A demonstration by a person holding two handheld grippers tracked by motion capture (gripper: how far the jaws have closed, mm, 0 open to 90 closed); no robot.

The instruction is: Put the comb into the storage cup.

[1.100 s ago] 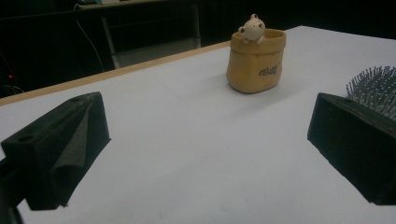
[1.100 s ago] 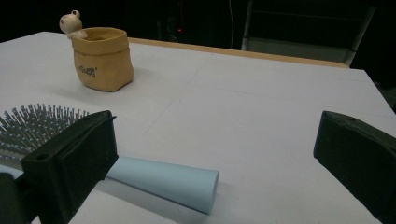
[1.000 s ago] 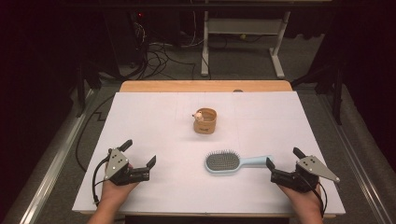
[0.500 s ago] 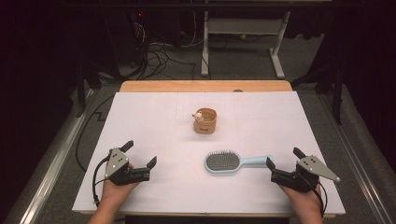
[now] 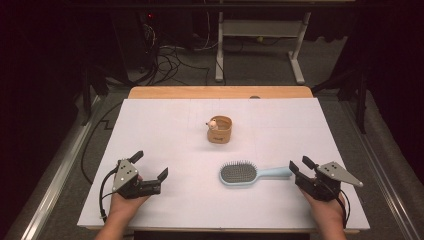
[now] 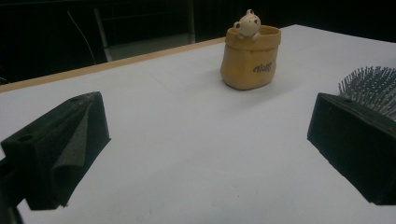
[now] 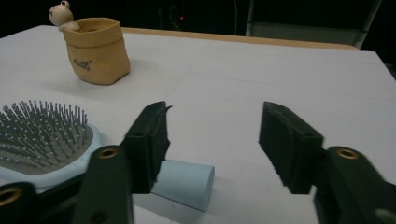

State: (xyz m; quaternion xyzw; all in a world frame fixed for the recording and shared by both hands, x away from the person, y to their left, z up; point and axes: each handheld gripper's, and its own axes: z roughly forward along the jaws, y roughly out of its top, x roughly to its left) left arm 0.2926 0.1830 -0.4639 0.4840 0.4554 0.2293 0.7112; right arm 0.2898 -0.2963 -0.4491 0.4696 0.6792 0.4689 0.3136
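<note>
White table [image 5: 165, 130]: work surface. Hairbrush [image 5: 246, 174]: bristles up, front centre-right, handle end just beside right gripper [image 5: 301, 169], jaws spread, empty. Left gripper [image 5: 150, 166]: front left, jaws wide apart, empty. Tan pot [image 5: 220, 129] with bear figure: centre.

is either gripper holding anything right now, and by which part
Nothing is held. Both the left gripper and right gripper are open; the light blue plastic hairbrush lies on the table, handle end beside the right jaws.
</note>
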